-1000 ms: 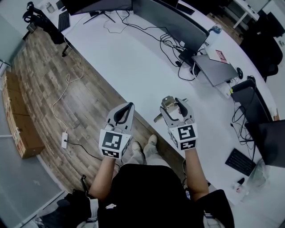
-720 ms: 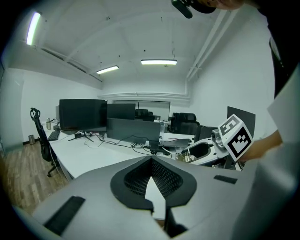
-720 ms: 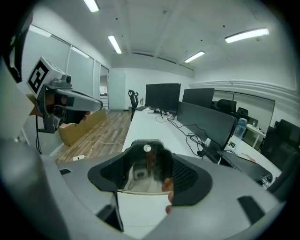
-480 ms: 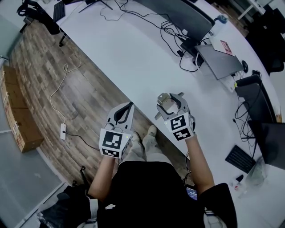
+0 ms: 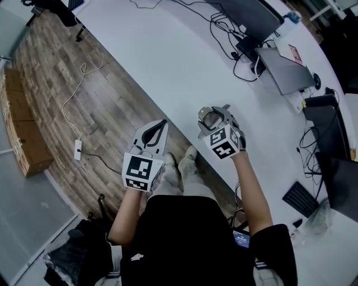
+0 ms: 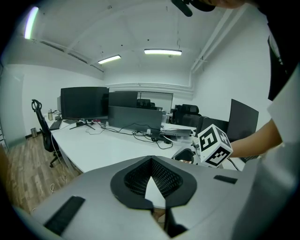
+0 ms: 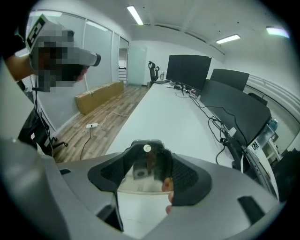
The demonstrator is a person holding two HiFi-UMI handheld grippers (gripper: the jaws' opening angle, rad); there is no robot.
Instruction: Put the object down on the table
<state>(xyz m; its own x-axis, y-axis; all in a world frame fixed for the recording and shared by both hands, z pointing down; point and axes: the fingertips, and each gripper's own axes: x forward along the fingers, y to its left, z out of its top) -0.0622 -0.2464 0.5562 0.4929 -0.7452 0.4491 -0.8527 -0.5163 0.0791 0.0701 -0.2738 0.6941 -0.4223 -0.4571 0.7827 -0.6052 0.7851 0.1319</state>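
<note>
My right gripper (image 5: 215,117) is shut on a small shiny grey object (image 5: 211,119), held just above the near edge of the long white table (image 5: 168,61). In the right gripper view the object (image 7: 143,168) sits between the dark pads, glossy, with a white round dot on top. My left gripper (image 5: 161,125) hangs to the left over the wooden floor, off the table, its jaws shut with nothing in them. In the left gripper view my left gripper (image 6: 151,160) points at the table (image 6: 108,150), and the right gripper's marker cube (image 6: 213,144) shows at the right.
Monitors (image 5: 251,14), a grey laptop (image 5: 286,70) and tangled black cables (image 5: 238,47) line the table's far side. A keyboard (image 5: 301,199) lies at the right. A power strip (image 5: 77,149) with its white cord and a cardboard box (image 5: 25,142) are on the wooden floor.
My right gripper has moved forward a little with the object in it, further over the table's near edge. The left gripper has barely moved.
</note>
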